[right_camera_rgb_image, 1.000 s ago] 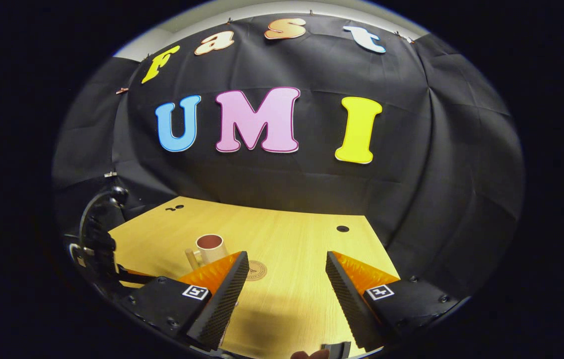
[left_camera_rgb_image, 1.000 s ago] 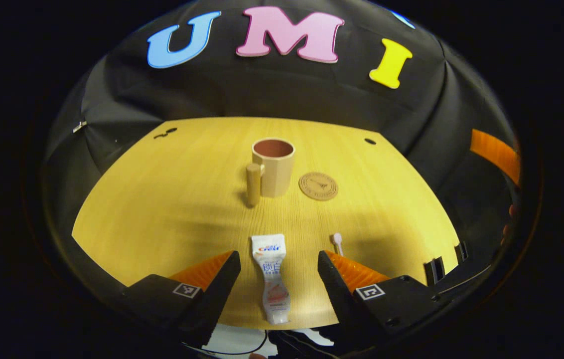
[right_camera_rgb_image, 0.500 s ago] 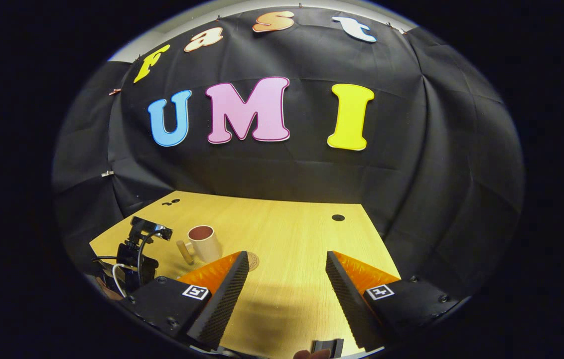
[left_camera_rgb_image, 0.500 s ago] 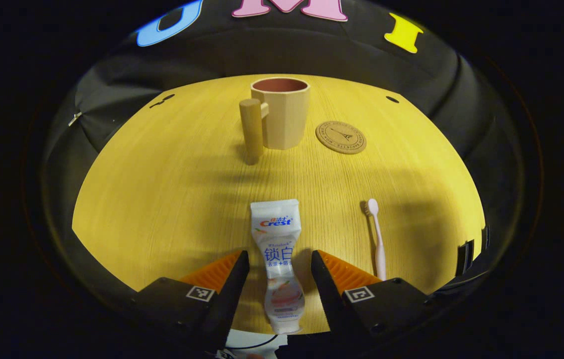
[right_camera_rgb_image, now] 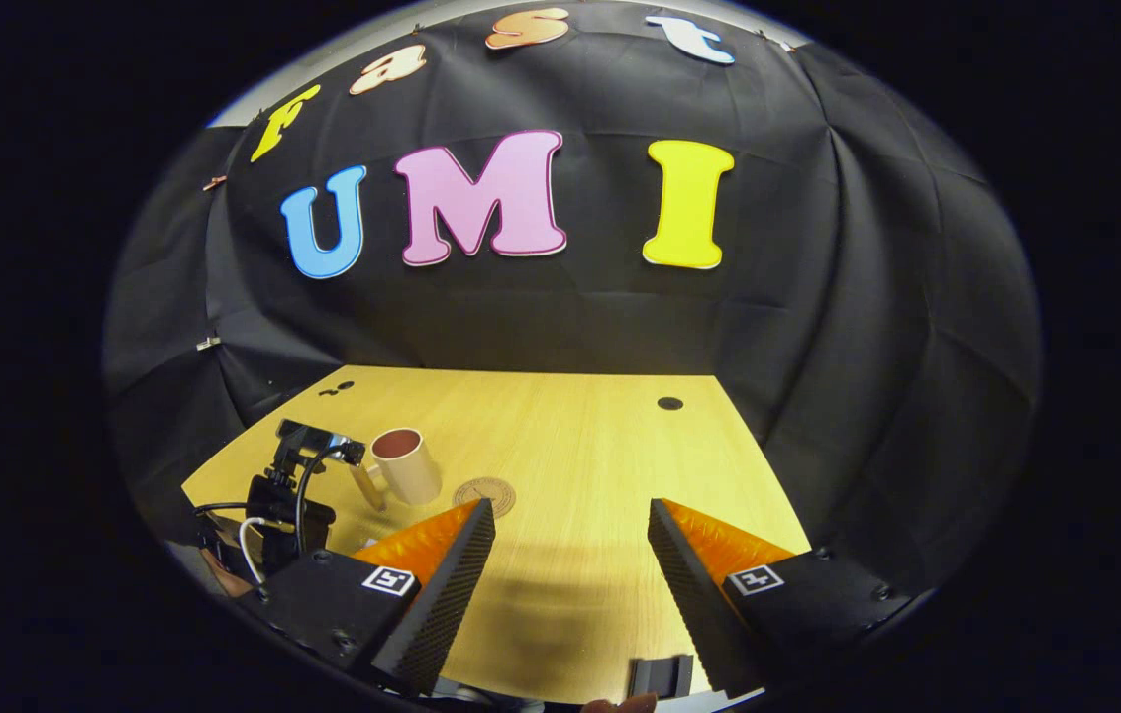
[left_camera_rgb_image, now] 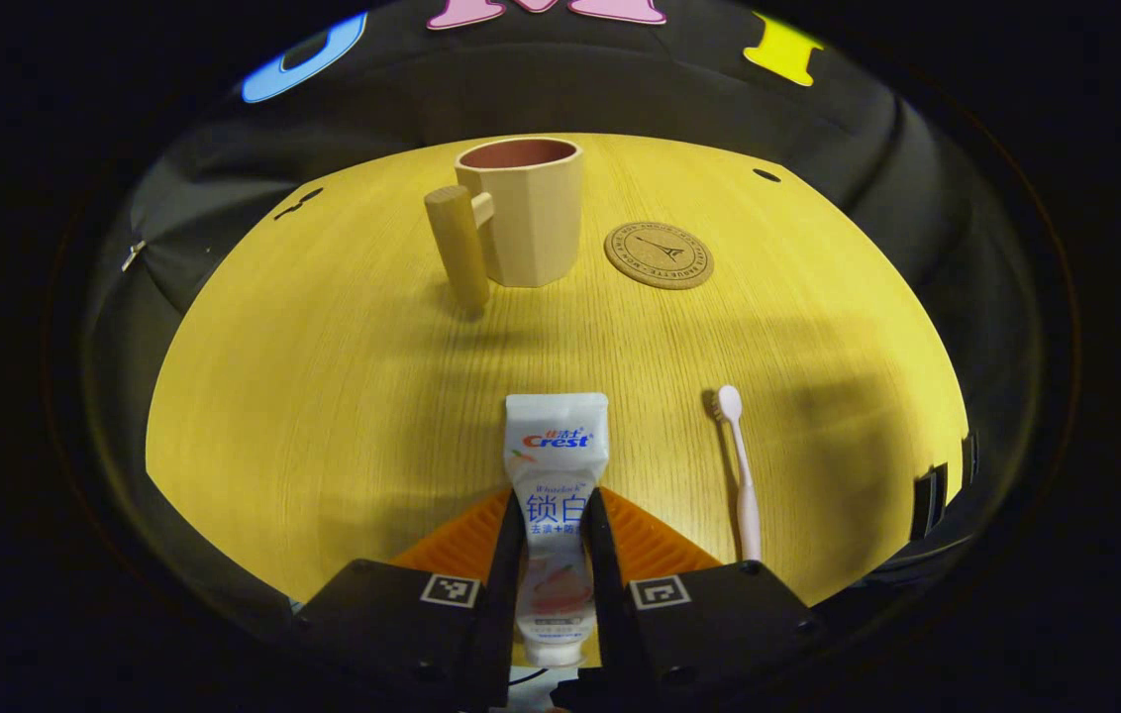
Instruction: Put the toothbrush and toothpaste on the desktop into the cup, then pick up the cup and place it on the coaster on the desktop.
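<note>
left gripper [left_camera_rgb_image: 555, 555] fingers just closed from spread, now pinching toothpaste tube [left_camera_rgb_image: 555, 495] lying on worktop [left_camera_rgb_image: 323, 396] near side of cup [left_camera_rgb_image: 523, 210] | grasp made, lift to cup next | toothbrush [left_camera_rgb_image: 741, 475] flat beside tube | right gripper [right_camera_rgb_image: 570, 584] fingers spread, idle

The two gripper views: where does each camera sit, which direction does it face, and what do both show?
Left gripper view: low over the desk's near edge, facing the cup; left gripper shut on the toothpaste.
Right gripper view: higher, facing the booth wall; right gripper open.
Shared: cup, coaster, desk.
</note>
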The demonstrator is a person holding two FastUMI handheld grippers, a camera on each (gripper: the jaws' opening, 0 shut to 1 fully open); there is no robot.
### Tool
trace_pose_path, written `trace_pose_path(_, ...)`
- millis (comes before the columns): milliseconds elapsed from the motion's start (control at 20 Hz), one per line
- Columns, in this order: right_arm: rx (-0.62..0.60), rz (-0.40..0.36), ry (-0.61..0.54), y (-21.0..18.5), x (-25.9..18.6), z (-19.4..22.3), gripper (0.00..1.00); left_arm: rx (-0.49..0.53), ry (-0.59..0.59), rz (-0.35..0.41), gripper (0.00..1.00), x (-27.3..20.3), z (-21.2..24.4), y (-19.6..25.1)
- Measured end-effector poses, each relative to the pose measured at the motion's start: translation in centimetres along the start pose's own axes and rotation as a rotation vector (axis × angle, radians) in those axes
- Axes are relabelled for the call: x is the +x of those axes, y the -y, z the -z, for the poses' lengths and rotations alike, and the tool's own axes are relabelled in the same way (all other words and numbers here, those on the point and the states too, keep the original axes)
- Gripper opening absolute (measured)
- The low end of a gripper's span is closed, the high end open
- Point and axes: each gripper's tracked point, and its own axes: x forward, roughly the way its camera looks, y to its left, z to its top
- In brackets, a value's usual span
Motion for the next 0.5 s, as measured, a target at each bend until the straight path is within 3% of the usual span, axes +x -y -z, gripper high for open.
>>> trace_pose_path(50, 0.005, -0.014, -0.028, -0.7, 0.1, 0.8, 0.97, 0.003, -0.006, 0.013, 0.37, 0.0, 0.1, -0.2)
trace_pose_path(100, 0.008, -0.026, -0.056, -1.3, 0.1, 1.5, 0.97, 0.007, -0.009, 0.035, 0.4, 0.0, 0.0, -0.2)
trace_pose_path(200, 0.011, -0.038, -0.107, -2.5, 0.2, 2.8, 0.97, 0.036, -0.025, 0.063, 0.25, -0.3, 0.4, -0.5)
trace_pose_path(500, 0.05, -0.057, -0.26, -5.5, 0.8, 7.1, 0.98, 0.023, 0.009, 0.074, 0.23, -3.3, 1.2, -2.7)
